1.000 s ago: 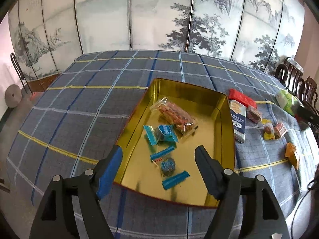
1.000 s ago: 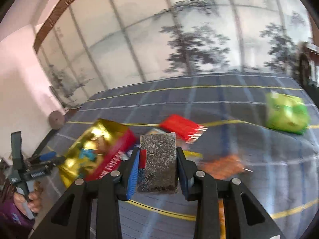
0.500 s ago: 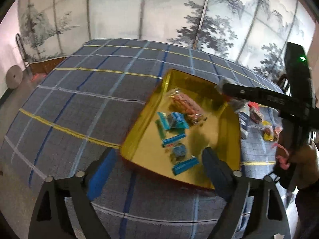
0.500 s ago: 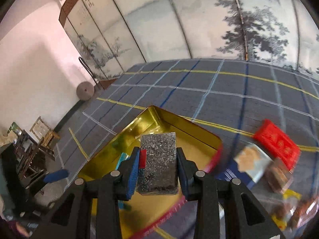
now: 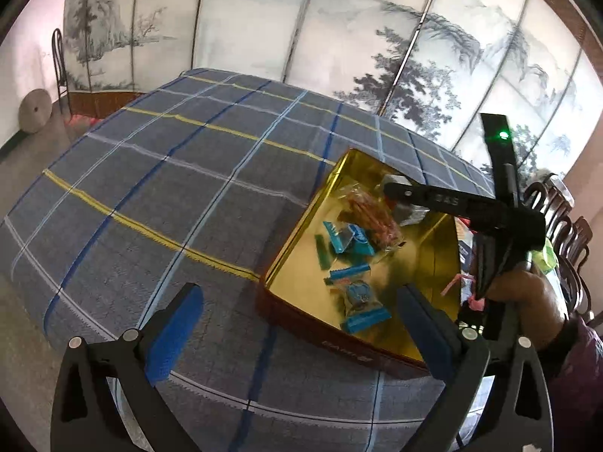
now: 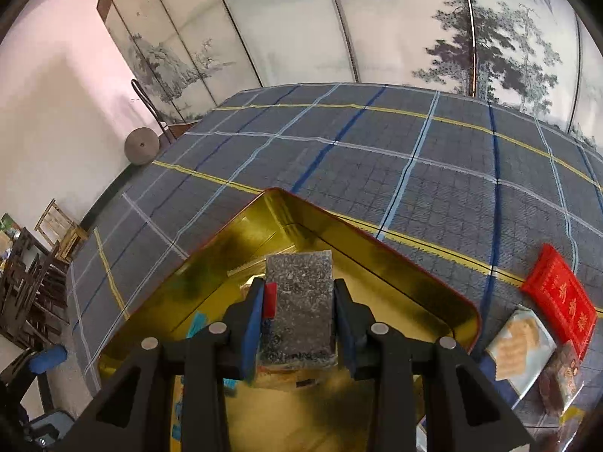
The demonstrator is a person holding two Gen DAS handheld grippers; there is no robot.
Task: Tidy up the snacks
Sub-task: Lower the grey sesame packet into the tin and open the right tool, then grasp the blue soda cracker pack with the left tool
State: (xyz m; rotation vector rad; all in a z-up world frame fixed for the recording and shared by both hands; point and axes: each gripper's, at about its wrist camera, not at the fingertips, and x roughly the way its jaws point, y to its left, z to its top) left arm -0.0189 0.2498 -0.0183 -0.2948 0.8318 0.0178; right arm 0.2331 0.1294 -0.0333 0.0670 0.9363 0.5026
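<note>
Right gripper point(image 6: 297, 316) angled down over gold tin point(image 6: 395, 260), clamping grey speckled packet point(image 6: 299, 301); left gripper point(image 5: 301, 324) empty, jaws opening.

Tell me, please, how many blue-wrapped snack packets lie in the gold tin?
2 blue packets: one beside the clear bag of orange snacks, one near the tin's front wall. The right tool and its grey packet may hide others.

We can make out gold characters on the red packet point(image 6: 561, 297), right of the tin point(image 6: 395, 263), and lettering on the tin's wall; neither is legible.
</note>
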